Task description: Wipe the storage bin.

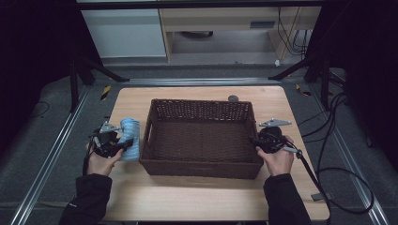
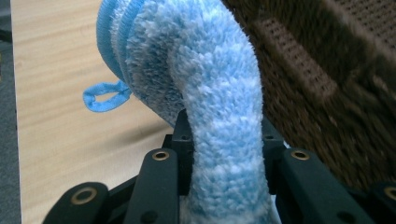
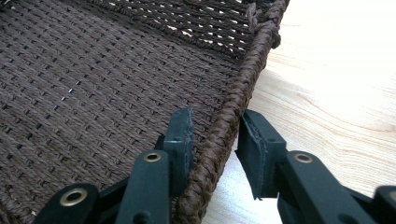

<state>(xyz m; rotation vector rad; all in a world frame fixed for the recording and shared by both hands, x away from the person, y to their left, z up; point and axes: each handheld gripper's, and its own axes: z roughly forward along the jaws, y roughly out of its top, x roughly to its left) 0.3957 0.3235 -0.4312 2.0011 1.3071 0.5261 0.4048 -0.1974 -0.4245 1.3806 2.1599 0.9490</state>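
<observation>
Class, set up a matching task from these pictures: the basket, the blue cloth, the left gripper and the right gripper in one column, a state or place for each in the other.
Things:
1. basket
2. blue cloth
3. left gripper
4. right gripper

States:
A. jaws either side of the basket's rim
B. fluffy, beside the basket
C. empty, mid-table
D. shut on the cloth

Pairs: 1-C, 2-B, 3-D, 4-A

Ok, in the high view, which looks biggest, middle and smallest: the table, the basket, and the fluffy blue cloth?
1. Table, the biggest.
2. Basket, in the middle.
3. Blue cloth, the smallest, pinched by the left gripper.
</observation>
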